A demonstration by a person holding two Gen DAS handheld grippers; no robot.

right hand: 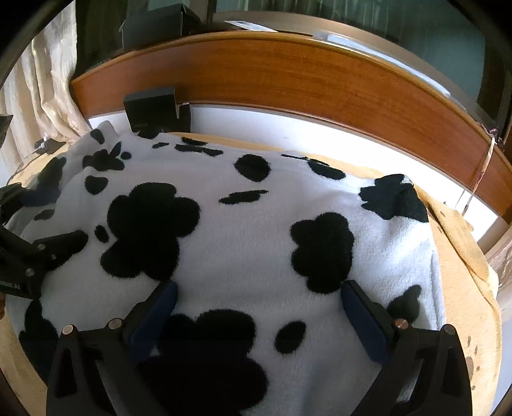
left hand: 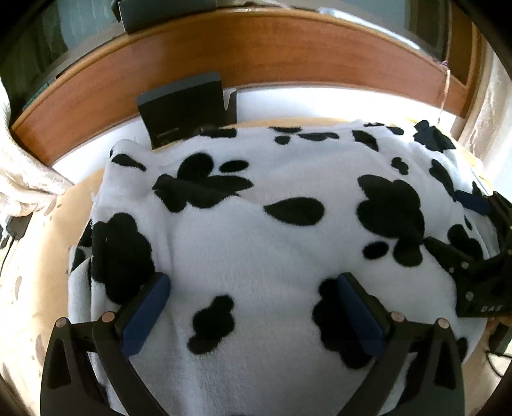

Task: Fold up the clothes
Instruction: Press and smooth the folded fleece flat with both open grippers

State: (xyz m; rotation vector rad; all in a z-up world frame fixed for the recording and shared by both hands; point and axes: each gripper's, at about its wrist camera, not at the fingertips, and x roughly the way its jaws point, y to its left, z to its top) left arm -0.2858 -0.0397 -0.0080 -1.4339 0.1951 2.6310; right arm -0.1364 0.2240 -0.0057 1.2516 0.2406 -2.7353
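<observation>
Lying spread over the bed (right hand: 464, 243), the fleece (left hand: 256, 224) sits under both grippers, left (left hand: 252, 320) and right (right hand: 259, 320), fingers wide, holding nothing. Risk: thick pile could bunch or slip, skewing any fold.

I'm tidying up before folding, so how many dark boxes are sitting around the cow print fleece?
2 visible. One dark box stands against the wooden headboard just behind the fleece. Another box sits on the ledge above the headboard. More could be hidden outside the views.

Fluffy white black-spotted fleece garment (left hand: 256, 230); glossy curved brown wooden headboard (left hand: 243, 54); matt dark cardboard box (left hand: 182, 108); rough tan cloth cover (right hand: 464, 288).
</observation>
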